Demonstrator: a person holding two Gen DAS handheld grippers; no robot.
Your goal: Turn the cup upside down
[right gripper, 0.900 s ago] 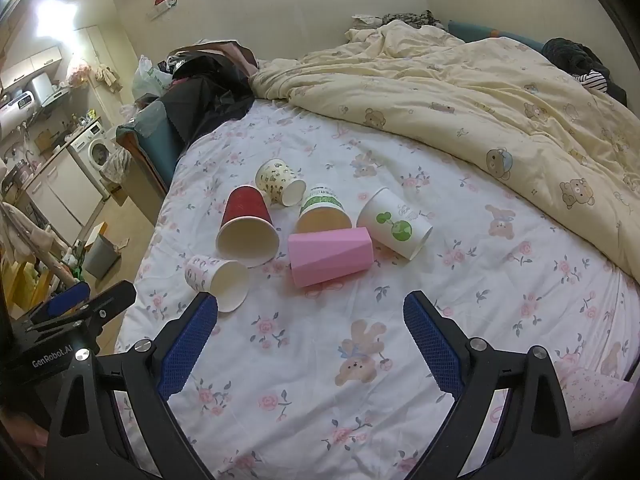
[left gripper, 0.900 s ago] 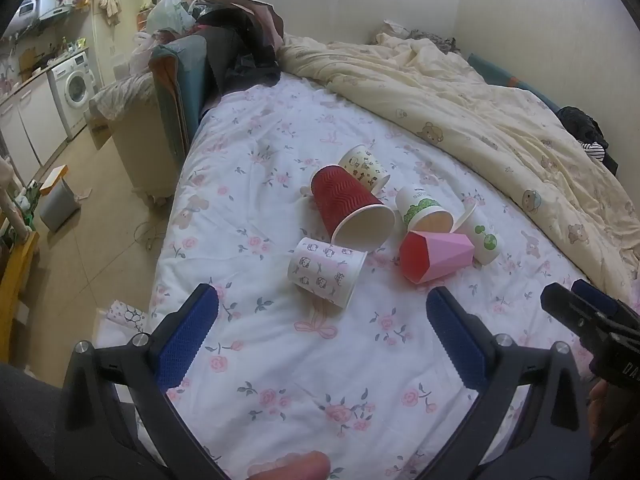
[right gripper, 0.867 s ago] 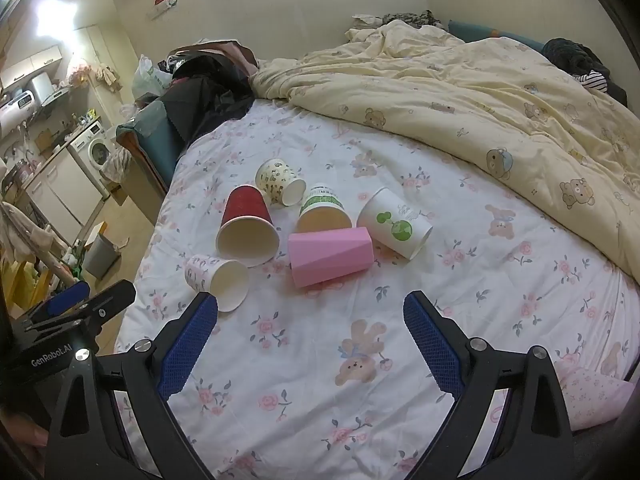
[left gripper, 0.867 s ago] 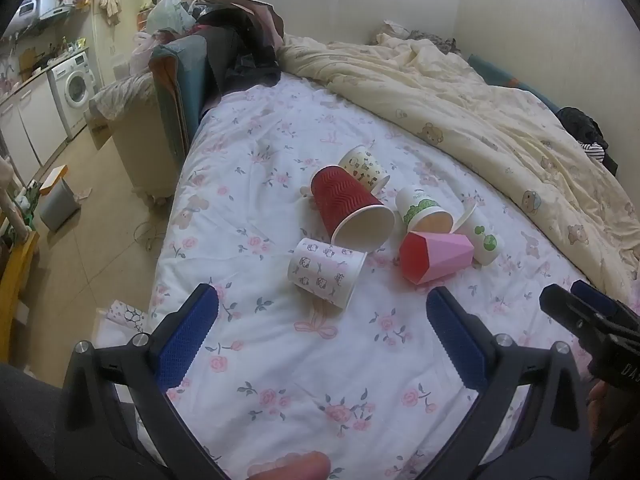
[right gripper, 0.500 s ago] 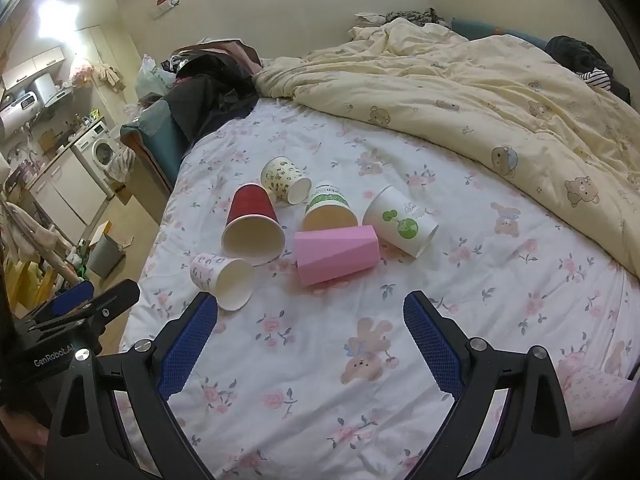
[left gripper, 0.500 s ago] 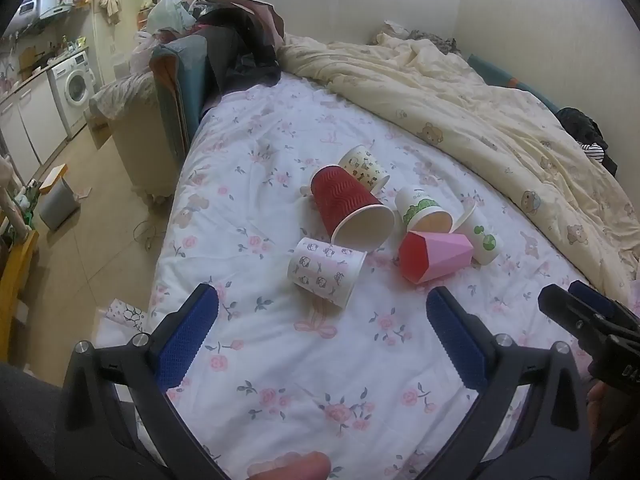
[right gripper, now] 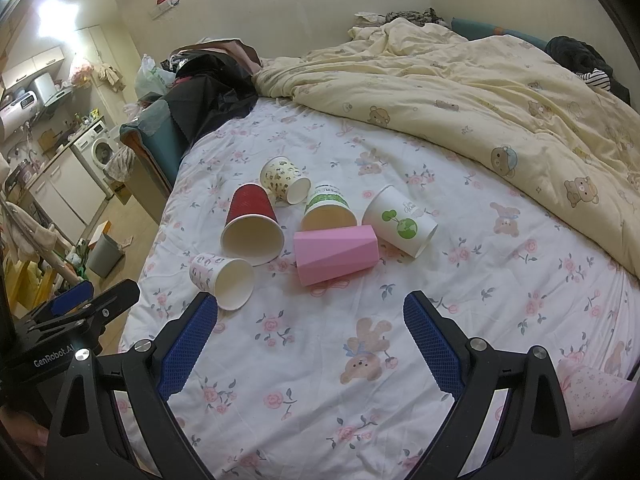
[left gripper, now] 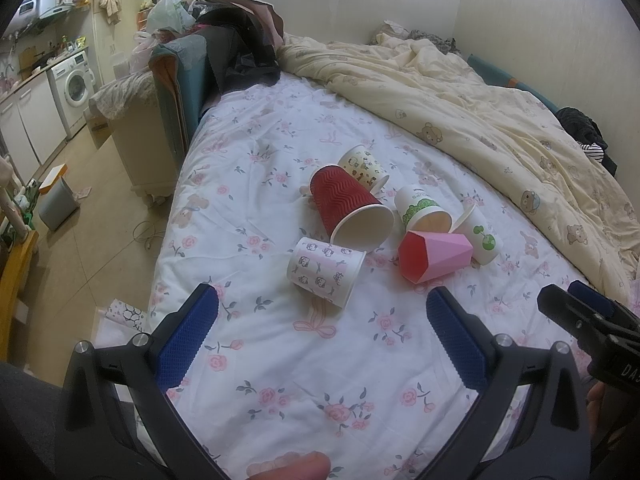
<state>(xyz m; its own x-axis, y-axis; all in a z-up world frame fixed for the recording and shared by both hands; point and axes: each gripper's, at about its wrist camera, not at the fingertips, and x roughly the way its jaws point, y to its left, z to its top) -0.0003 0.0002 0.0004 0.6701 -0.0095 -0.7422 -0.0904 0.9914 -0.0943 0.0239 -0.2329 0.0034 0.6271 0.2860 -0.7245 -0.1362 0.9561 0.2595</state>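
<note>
six cups lie tipped on their sides in a huddle on the flowered bedsheet (right gripper: 320,360), none of them upside down yet. nearest the grippers is the small pink-printed cup (left gripper: 326,270), just beside the big red cup (left gripper: 348,204); the faceted pink cup (right gripper: 335,250) touches the green-banded cup (right gripper: 326,208) and the white cup with the green globe (right gripper: 400,220), and the cartoon-print cup (right gripper: 284,180) sits at the back. the left gripper (left gripper: 320,320) hangs short of the pile with its jaws spread wide and nothing in them; the right gripper (right gripper: 310,330) is the same, wide and empty. my worry is the crowding: a finger going in for one cup could nudge its neighbour and set it rolling. the mattress is soft too, so a thin paper cup may crush if squeezed hard, or topple when set on its rim
</note>
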